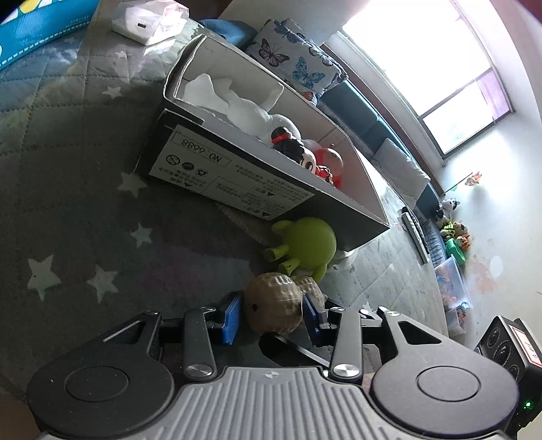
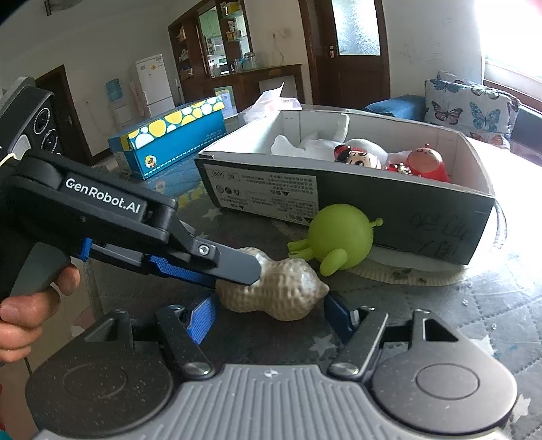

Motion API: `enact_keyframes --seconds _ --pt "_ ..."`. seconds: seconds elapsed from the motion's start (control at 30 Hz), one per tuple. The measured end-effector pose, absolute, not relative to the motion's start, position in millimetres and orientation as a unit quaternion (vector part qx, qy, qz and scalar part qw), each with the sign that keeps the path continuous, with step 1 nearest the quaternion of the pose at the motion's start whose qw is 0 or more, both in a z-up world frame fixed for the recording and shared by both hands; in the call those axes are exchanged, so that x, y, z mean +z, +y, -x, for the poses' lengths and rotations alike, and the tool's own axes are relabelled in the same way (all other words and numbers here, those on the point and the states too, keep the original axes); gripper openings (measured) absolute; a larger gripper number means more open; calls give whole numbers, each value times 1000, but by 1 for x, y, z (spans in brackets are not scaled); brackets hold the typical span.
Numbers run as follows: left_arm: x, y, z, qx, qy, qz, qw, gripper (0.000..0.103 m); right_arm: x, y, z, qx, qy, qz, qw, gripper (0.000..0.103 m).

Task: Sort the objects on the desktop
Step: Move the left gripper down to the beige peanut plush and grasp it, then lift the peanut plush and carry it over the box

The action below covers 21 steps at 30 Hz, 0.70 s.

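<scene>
A beige peanut-shaped toy [image 1: 276, 303] [image 2: 274, 287] lies on the grey star-patterned mat. My left gripper [image 1: 272, 313] is shut on one end of the peanut; it comes in from the left in the right wrist view [image 2: 233, 270]. My right gripper [image 2: 271, 318] is open, with its blue pads on either side of the peanut and apart from it. A green round alien toy [image 1: 305, 248] [image 2: 338, 242] lies just beyond the peanut, against the open cardboard box [image 1: 257, 182] [image 2: 338, 193], which holds a white cloth and small red and black figures.
A blue box with yellow dots [image 2: 169, 138] stands at the back left. A white charger and packet [image 1: 142, 20] lie past the box. A butterfly cushion [image 2: 471, 108] sits on the sofa behind. The mat [image 1: 67, 203] stretches out to the left.
</scene>
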<state>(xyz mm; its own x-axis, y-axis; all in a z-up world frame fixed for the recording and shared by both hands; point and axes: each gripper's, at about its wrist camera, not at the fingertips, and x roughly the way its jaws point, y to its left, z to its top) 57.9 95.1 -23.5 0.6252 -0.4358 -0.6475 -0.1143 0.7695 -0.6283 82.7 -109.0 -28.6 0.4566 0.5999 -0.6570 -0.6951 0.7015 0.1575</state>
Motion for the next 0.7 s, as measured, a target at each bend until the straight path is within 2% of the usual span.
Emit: enact_keyframes --seconds 0.2,0.43,0.7 --pt "-21 96 -55 -101 418 326 842 40 -25 -110 -79 383 351 70 852 68" --pt "12 91 -56 -120 388 312 859 41 3 -115 -74 382 316 81 865 68" --pt "49 91 -101 -139 357 311 870 41 43 -118 -111 374 271 86 883 68"
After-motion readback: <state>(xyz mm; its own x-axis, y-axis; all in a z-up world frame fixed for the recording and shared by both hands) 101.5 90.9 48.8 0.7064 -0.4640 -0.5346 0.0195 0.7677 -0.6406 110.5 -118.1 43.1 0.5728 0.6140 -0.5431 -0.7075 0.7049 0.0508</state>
